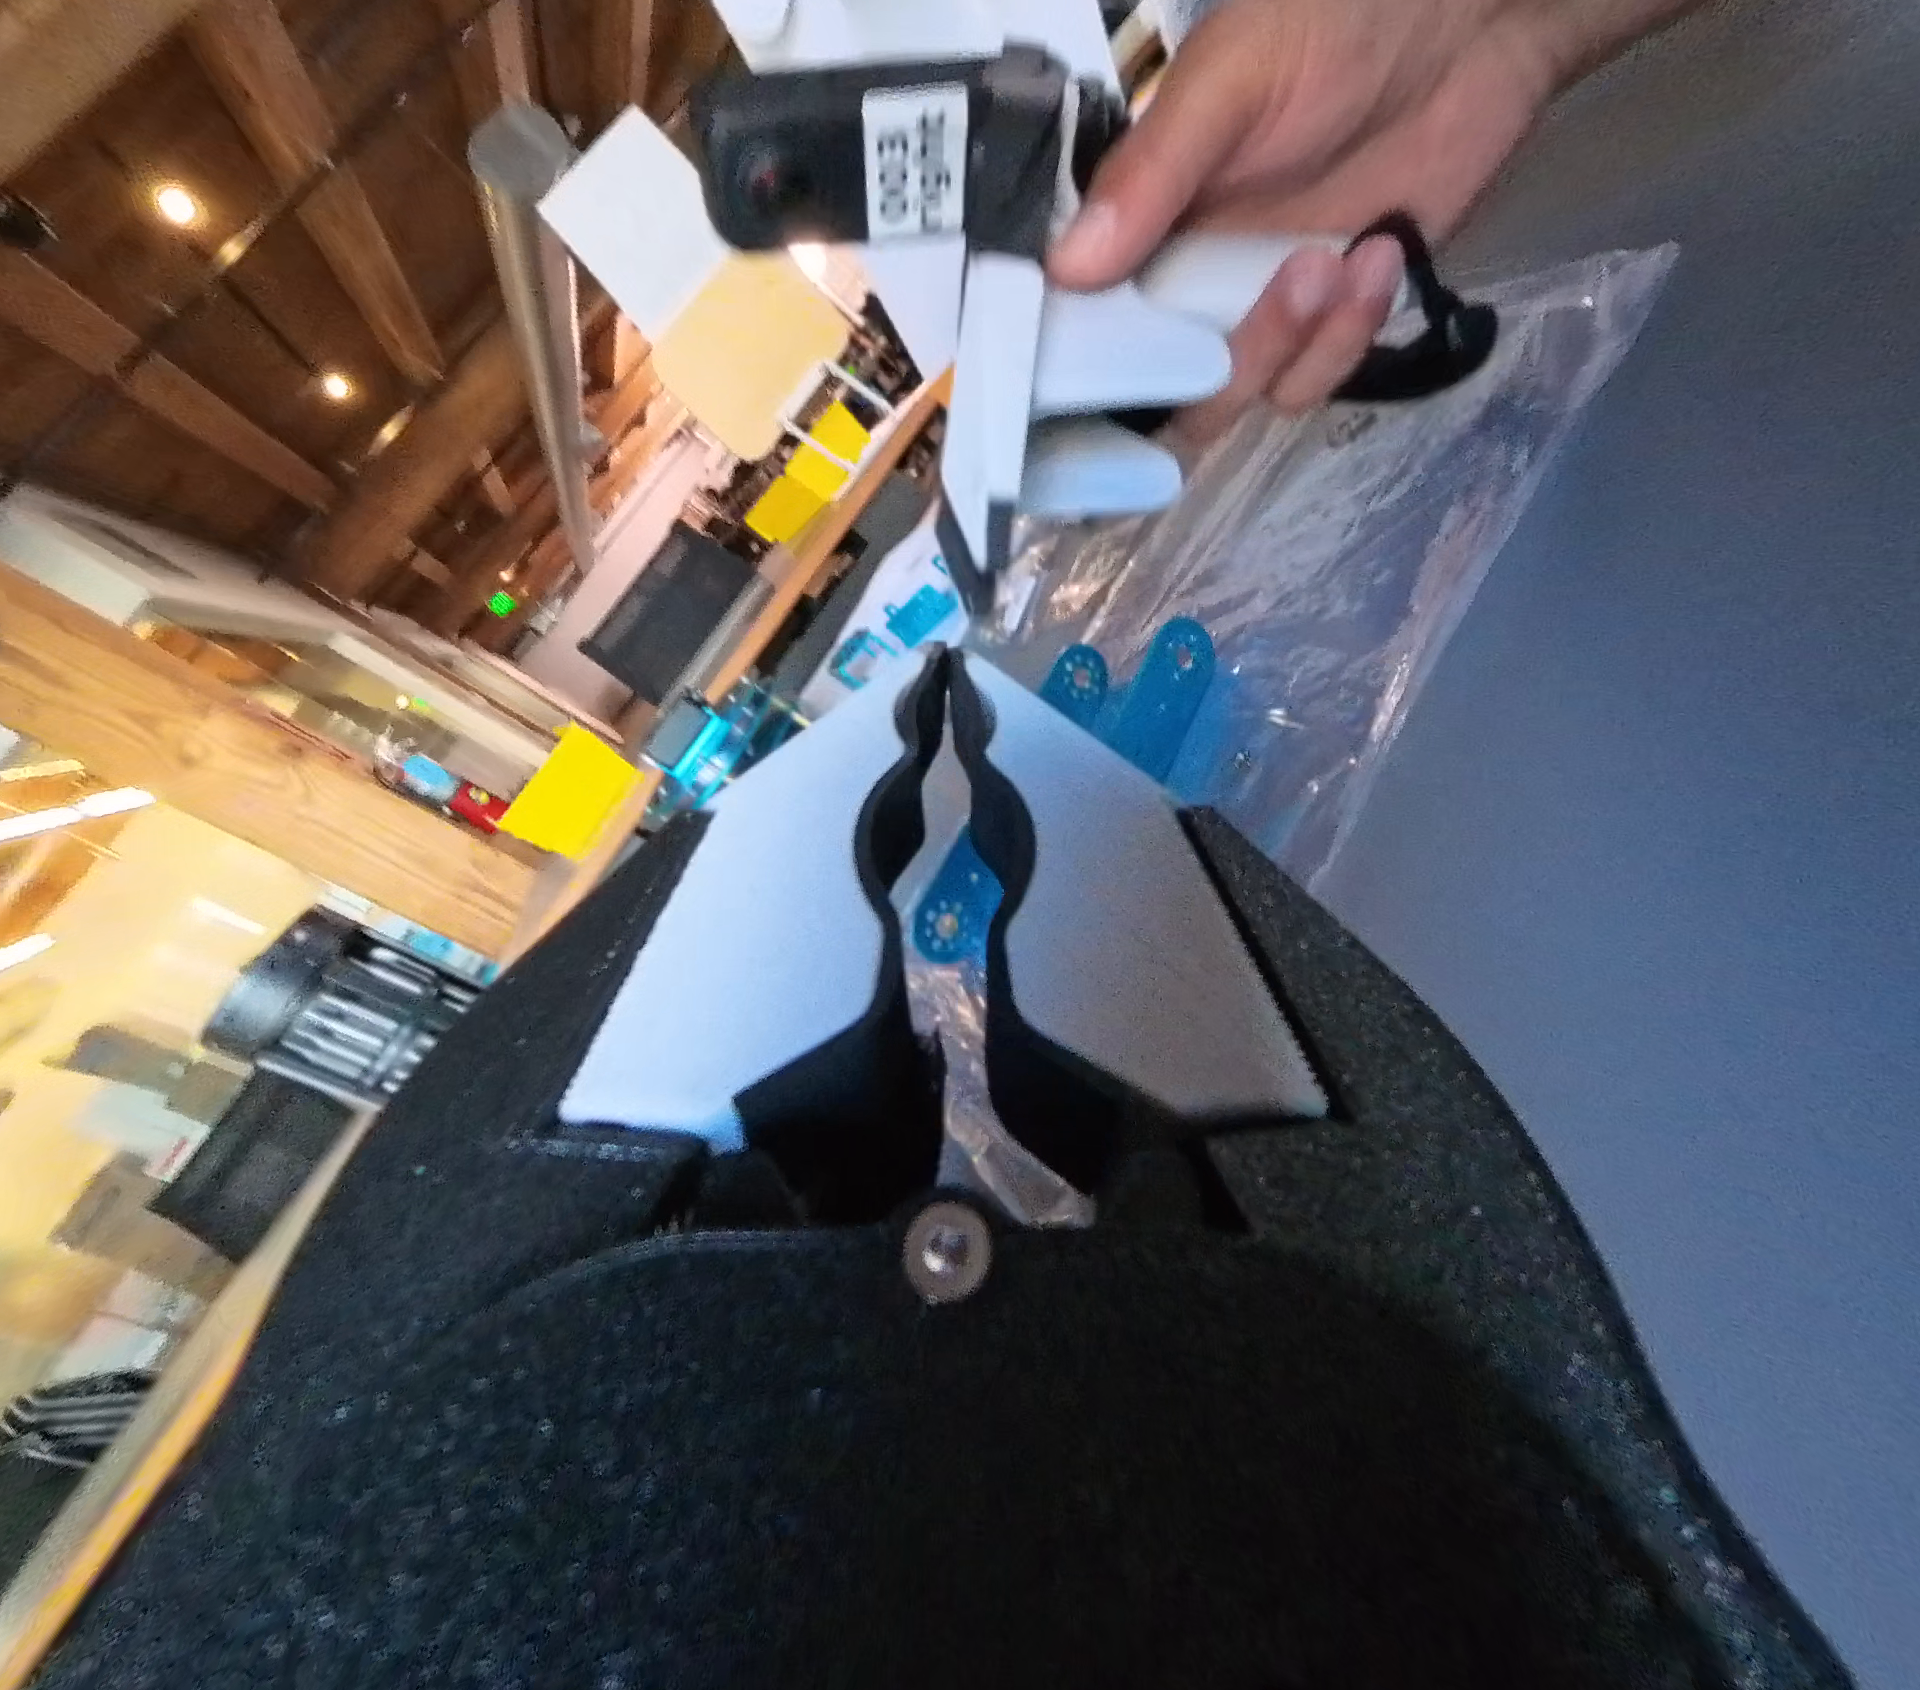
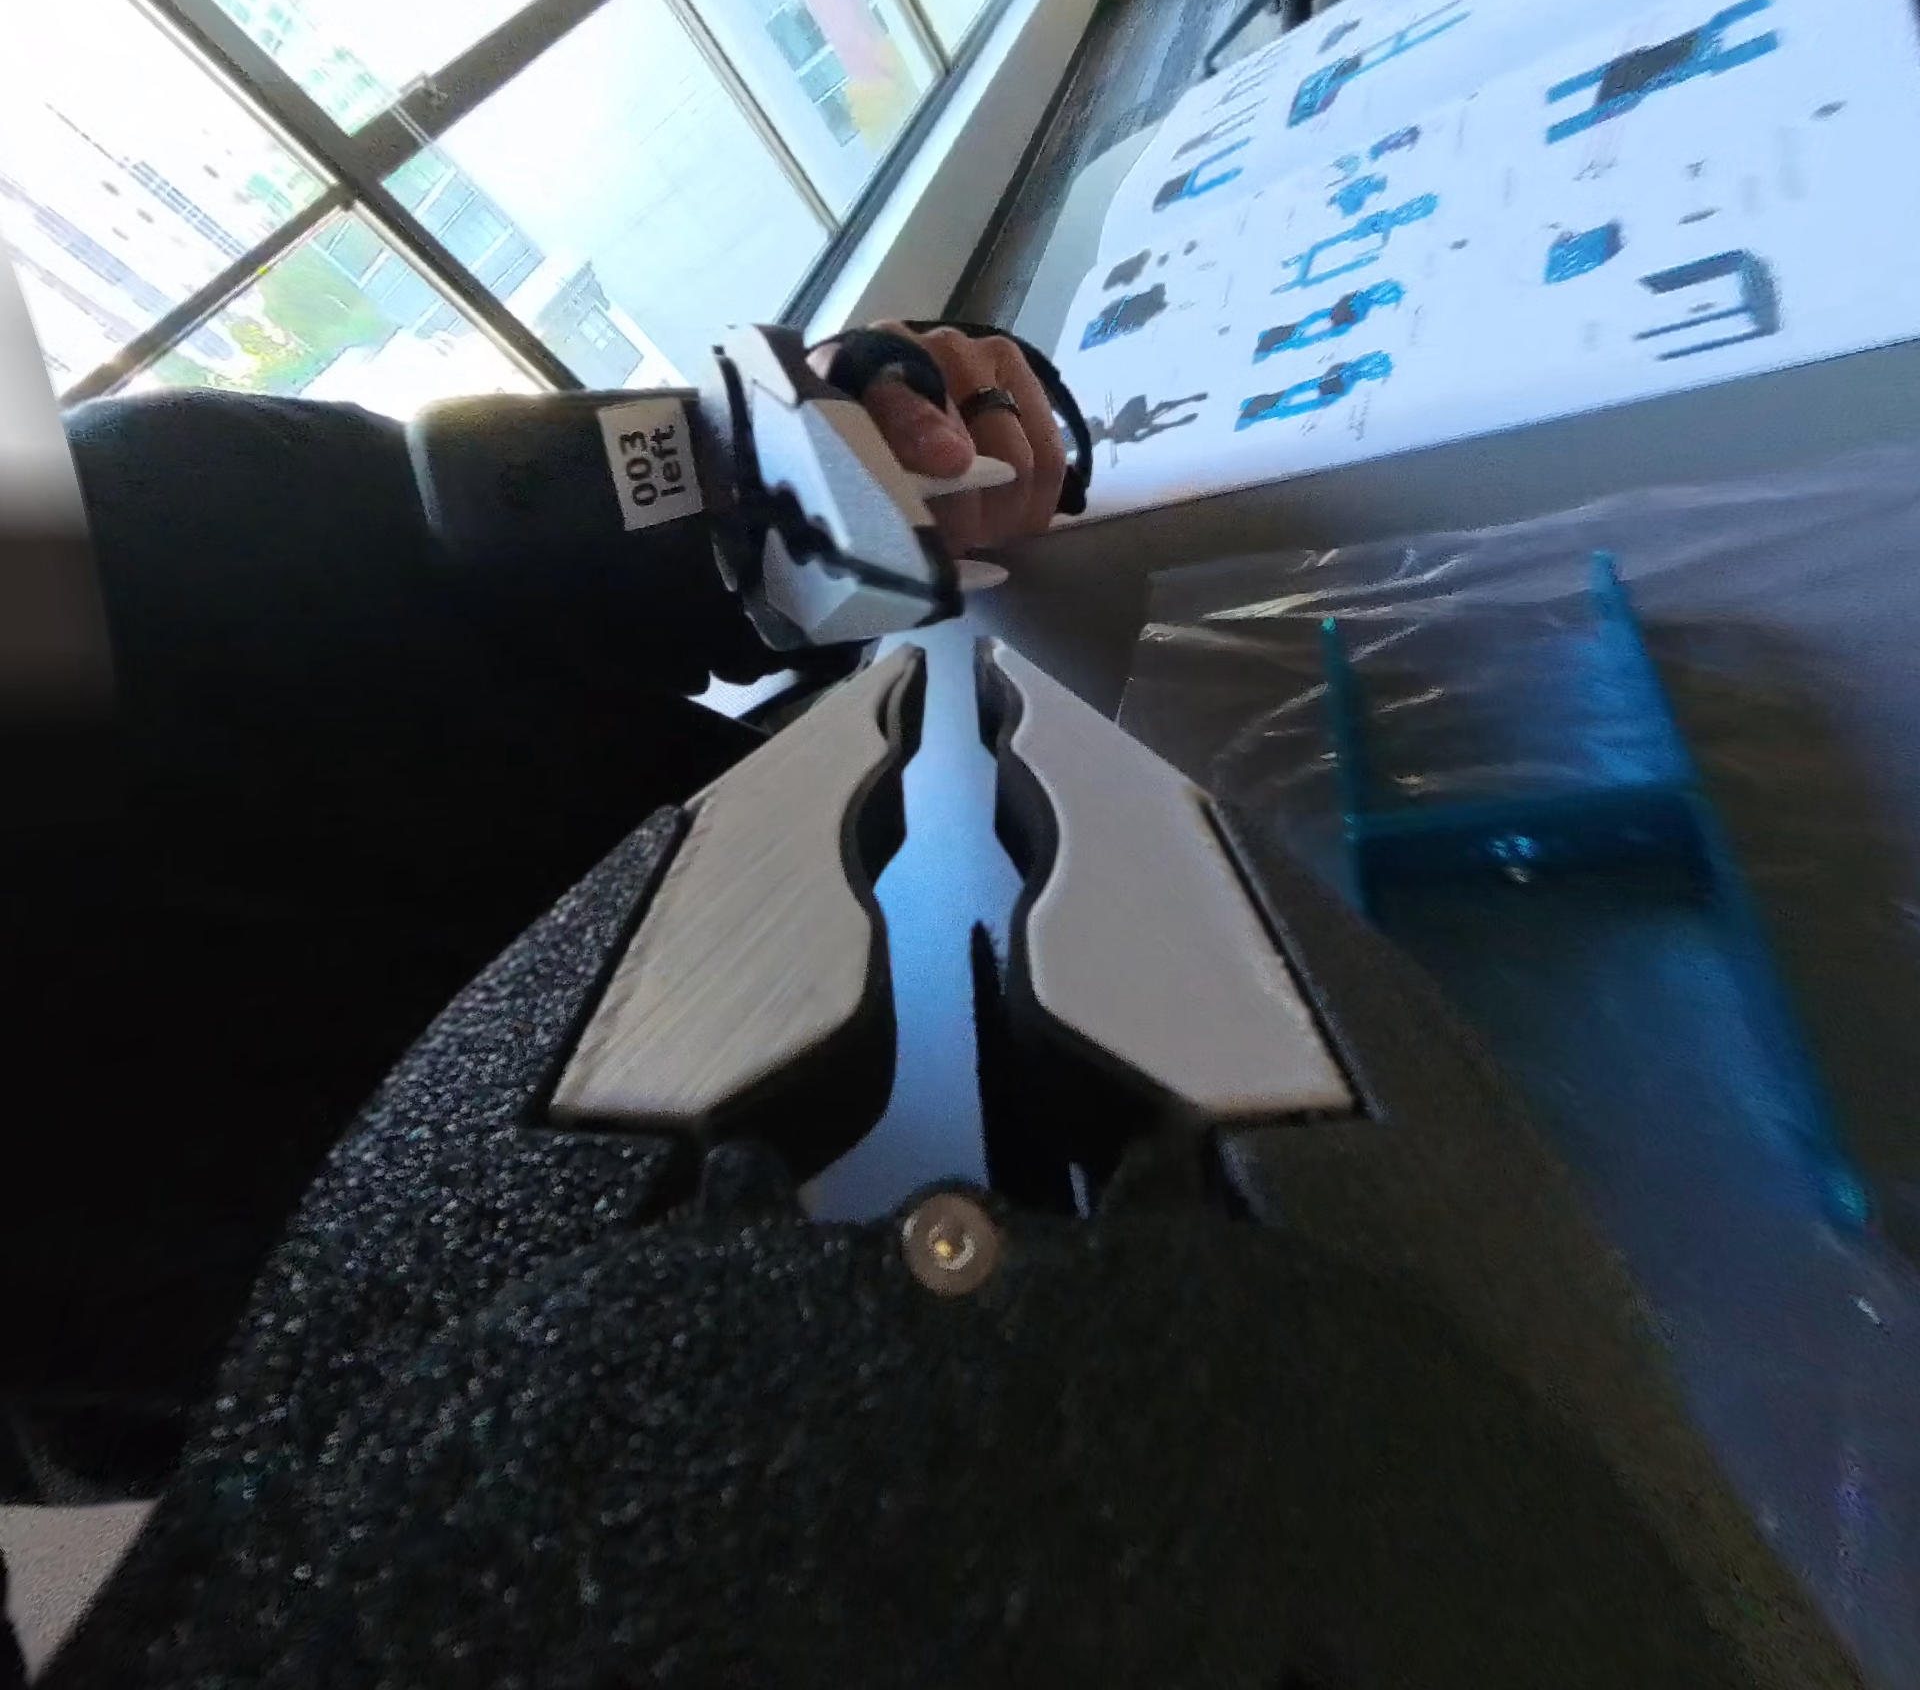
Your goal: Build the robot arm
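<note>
My left gripper (image 1: 948,669) is shut on a clear plastic bag (image 1: 1351,549); crumpled film runs back between its fingers. The bag holds several blue metal brackets (image 1: 1164,705) and lies on the grey table (image 1: 1662,809). My right gripper (image 1: 977,570), held by a bare hand (image 1: 1299,113), hangs tips-down at the bag's edge, just beyond the left tips. In the right wrist view my right gripper (image 2: 954,653) has its jaws a narrow gap apart with nothing seen between them. The left gripper (image 2: 862,570) is right in front, and the bag (image 2: 1351,632) with a blue U-shaped bracket (image 2: 1507,767) lies to the right.
A white printed sheet (image 2: 1455,206) with blue part pictures lies on the table beyond the bag. Large windows (image 2: 416,82) stand behind it. In the left wrist view a metal pole (image 1: 540,352), wooden benches and yellow bins (image 1: 566,793) fill the background.
</note>
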The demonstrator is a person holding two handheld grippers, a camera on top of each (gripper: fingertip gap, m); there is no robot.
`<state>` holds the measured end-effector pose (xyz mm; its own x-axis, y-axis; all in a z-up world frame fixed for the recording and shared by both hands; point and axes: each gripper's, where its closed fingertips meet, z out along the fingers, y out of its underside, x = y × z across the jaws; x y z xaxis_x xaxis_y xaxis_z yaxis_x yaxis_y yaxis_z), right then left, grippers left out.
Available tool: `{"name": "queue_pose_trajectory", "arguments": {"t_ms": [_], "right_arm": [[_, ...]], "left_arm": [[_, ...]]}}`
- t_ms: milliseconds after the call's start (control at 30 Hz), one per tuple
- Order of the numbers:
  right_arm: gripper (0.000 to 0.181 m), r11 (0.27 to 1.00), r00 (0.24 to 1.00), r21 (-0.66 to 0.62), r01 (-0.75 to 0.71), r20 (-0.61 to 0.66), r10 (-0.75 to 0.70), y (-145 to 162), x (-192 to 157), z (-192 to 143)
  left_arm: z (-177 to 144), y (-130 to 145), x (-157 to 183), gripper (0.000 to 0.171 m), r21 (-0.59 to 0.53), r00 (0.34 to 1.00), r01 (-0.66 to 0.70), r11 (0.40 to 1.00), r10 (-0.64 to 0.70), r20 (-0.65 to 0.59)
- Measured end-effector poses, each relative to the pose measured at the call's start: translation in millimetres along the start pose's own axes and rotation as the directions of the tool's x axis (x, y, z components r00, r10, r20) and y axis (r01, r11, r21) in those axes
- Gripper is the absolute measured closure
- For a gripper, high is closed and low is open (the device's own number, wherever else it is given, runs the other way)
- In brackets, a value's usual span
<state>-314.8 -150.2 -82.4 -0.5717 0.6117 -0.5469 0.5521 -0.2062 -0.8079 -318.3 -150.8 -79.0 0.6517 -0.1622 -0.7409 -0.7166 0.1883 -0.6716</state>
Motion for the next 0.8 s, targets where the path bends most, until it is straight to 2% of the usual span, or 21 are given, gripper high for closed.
{"name": "queue_pose_trajectory", "arguments": {"t_ms": [67,133,200,300,333,400,467,500,600,667,733,800], "right_arm": [[0.174,0.999,0.997,0.046,0.008,-0.073,-0.004,-10.0,7.1,-22.8],[0.174,0.997,0.966,0.014,0.078,-0.250,-0.072,-8.6,24.8,-45.4],[0.168,0.984,0.906,-0.104,0.143,-0.386,-0.173,7.6,34.5,-57.6],[0.168,0.940,0.806,-0.280,0.196,-0.500,-0.317,33.2,45.5,-71.6],[0.168,0.933,0.787,-0.308,0.188,-0.521,-0.330,37.4,49.3,-77.2],[0.162,0.930,0.795,-0.336,0.149,-0.518,-0.314,47.2,53.7,-77.7],[0.161,0.917,0.820,-0.352,0.187,-0.458,-0.343,53.6,50.2,-56.7],[0.160,0.894,0.797,-0.393,0.216,-0.458,-0.394,57.0,52.5,-47.4],[0.157,0.821,0.691,-0.503,0.270,-0.493,-0.529,60.8,58.9,-41.5],[0.161,0.824,0.687,-0.496,0.274,-0.498,-0.529,58.0,56.5,-47.7],[0.154,0.838,0.701,-0.478,0.263,-0.502,-0.507,56.0,54.5,-59.1],[0.154,0.858,0.706,-0.438,0.270,-0.516,-0.486,54.0,49.7,-73.4]], "left_arm": [[0.7,6.3,-2.7,0.171,-0.033,0.998,0.059,0.998,-0.059,-0.014],[0.3,8.9,-6.4,0.171,-0.043,0.990,0.139,0.989,-0.140,-0.029],[2.1,14.9,-7.8,0.171,-0.075,0.967,0.241,0.968,-0.246,-0.061],[7.5,29.5,2.1,0.168,-0.177,0.902,0.376,0.910,-0.403,-0.154],[9.1,33.8,4.8,0.166,-0.217,0.889,0.388,0.896,-0.426,-0.168],[11.9,38.4,6.8,0.165,-0.257,0.885,0.386,0.886,-0.434,-0.168],[13.3,47.1,23.6,0.164,-0.355,0.856,0.370,0.859,-0.464,-0.230],[13.8,50.5,32.6,0.163,-0.402,0.836,0.358,0.843,-0.481,-0.265],[25.0,44.0,39.9,0.164,-0.433,0.799,0.395,0.810,-0.536,-0.274],[35.5,43.5,43.5,0.161,-0.495,0.778,0.425,0.758,-0.585,-0.227],[42.8,37.5,57.3,0.147,-0.551,0.727,0.463,0.694,-0.653,-0.212],[50.3,41.1,62.2,0.151,-0.586,0.709,0.511,0.629,-0.694,-0.127]]}}
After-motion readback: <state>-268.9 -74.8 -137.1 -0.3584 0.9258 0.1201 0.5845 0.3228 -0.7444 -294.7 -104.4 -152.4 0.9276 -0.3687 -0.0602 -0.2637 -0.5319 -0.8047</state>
